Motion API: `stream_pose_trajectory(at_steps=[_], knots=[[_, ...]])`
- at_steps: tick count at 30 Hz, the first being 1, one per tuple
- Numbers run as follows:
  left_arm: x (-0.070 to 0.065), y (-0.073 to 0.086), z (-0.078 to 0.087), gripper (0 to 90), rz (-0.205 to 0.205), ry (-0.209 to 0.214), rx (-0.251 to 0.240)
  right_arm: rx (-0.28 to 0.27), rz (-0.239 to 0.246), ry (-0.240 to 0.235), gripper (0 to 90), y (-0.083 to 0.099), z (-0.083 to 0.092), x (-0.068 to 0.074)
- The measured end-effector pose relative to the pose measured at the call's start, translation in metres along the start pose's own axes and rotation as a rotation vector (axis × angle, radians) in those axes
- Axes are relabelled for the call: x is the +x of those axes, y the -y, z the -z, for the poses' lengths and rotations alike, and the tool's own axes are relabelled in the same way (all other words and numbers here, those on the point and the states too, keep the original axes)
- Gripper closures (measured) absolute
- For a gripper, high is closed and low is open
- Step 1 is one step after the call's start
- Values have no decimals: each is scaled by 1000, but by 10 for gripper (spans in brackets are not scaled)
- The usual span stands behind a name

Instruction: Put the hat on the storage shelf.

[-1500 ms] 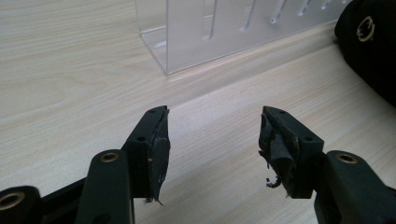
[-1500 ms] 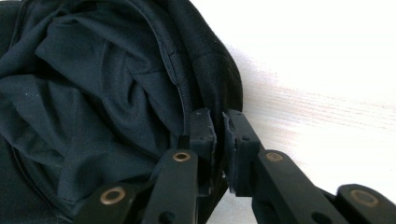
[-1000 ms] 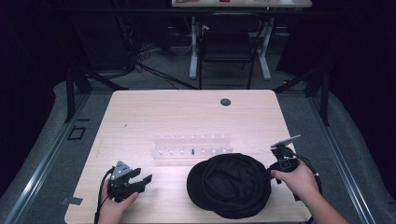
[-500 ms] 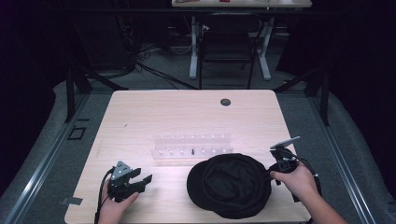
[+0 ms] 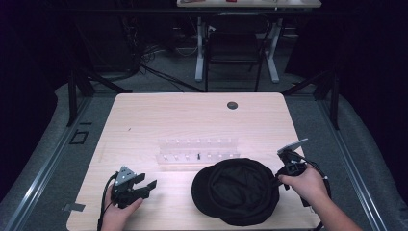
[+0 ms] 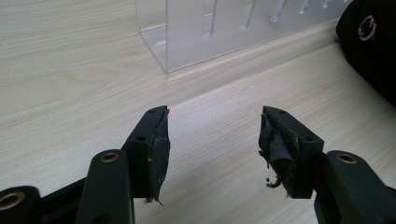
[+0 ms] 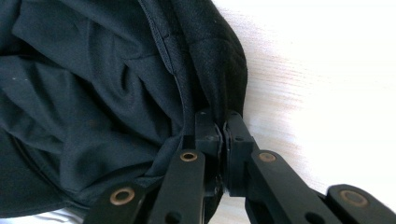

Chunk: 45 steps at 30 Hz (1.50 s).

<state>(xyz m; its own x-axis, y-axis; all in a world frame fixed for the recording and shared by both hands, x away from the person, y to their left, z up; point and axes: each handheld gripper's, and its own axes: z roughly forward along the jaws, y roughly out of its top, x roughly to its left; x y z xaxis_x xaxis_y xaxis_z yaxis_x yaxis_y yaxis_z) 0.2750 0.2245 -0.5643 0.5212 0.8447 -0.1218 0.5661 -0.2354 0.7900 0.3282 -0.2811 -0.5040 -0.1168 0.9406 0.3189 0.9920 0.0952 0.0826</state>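
The black cap (image 5: 235, 190) lies upside down on the tabletop (image 5: 192, 120), near the front edge. The right tongs (image 7: 222, 128) have just closed and now pinch the cap's rim at its right side. The left tongs (image 6: 212, 135) are spread wide with nothing between them, well apart from the cap, near the clear plastic rack (image 6: 219, 28).

The cap (image 5: 235, 191) lies on the surface (image 5: 192, 120) at the near right. The rack (image 5: 198, 149) stands just behind it. The left gripper (image 5: 144, 185) sits well to the cap's left; the right gripper (image 5: 279, 179) is at its right edge.
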Motion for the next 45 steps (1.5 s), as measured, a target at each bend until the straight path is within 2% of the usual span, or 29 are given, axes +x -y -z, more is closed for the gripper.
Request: stream_pose_trajectory(at_steps=[3, 6, 7, 8, 11, 13, 15, 19, 21, 22, 27, 29, 30, 31, 32, 34, 37, 38, 39, 40, 41, 42, 45], knots=[[0, 0, 0, 431, 0, 0, 0, 22, 1, -16, 874, -1, 4, 0], [0, 0, 0, 431, 0, -1, 0, 12, -14, -31, 875, -1, 8, 2], [0, 0, 0, 431, 0, -1, 0, 45, 13, -27, 876, -3, 12, 2], [0, 0, 0, 431, 0, -1, 0, 10, -14, -35, 877, -1, 11, 4], [0, 0, 0, 431, -1, -1, 0, 36, 14, -36, 877, -2, 18, 6], [0, 0, 0, 431, 1, -2, -1, 33, 12, -47, 877, -2, 20, 8], [0, 0, 0, 431, 4, -5, -7, 18, -3, -67, 877, -2, 22, 10], [0, 0, 0, 431, 6, -5, -5, 52, 9, -95, 879, -3, 29, 10], [0, 0, 0, 431, 5, -5, -5, 38, -13, -116, 879, -2, 30, 12], [0, 0, 0, 431, 0, -2, 1, 51, -6, -127, 879, -2, 32, 11], [0, 0, 0, 431, 3, -3, 0, 20, -24, -173, 879, 0, 40, 15], [0, 0, -1, 431, 4, -4, -6, 0, -30, -211, 879, 1, 46, 20], [0, 0, 0, 431, 0, -3, 0, 17, -8, -213, 880, 1, 49, 20], [0, 0, 0, 431, 0, -3, 0, 17, -8, -213, 880, 1, 49, 20], [0, 0, 0, 431, 0, -2, 1, 2, -5, -237, 880, 1, 53, 23], [0, 0, 0, 431, 0, -2, 2, -7, -4, -234, 880, 1, 55, 25], [0, 0, 0, 431, -1, -2, 3, -25, -6, -255, 880, 2, 59, 31], [0, 0, 0, 431, 0, -1, 3, -18, 10, -257, 880, 1, 61, 32], [0, 0, 0, 431, 0, -1, 3, -29, 4, -253, 880, 2, 63, 36], [0, 0, 0, 431, 1, -1, 3, -11, 21, -253, 880, 1, 66, 37], [0, 0, 0, 431, 1, -1, 3, -26, 12, -255, 880, 1, 67, 40], [0, 0, 0, 431, 1, -1, 2, -16, 32, -258, 880, 1, 69, 41], [0, 0, 0, 431, 1, -1, 3, -37, 26, -260, 880, 0, 74, 47]])
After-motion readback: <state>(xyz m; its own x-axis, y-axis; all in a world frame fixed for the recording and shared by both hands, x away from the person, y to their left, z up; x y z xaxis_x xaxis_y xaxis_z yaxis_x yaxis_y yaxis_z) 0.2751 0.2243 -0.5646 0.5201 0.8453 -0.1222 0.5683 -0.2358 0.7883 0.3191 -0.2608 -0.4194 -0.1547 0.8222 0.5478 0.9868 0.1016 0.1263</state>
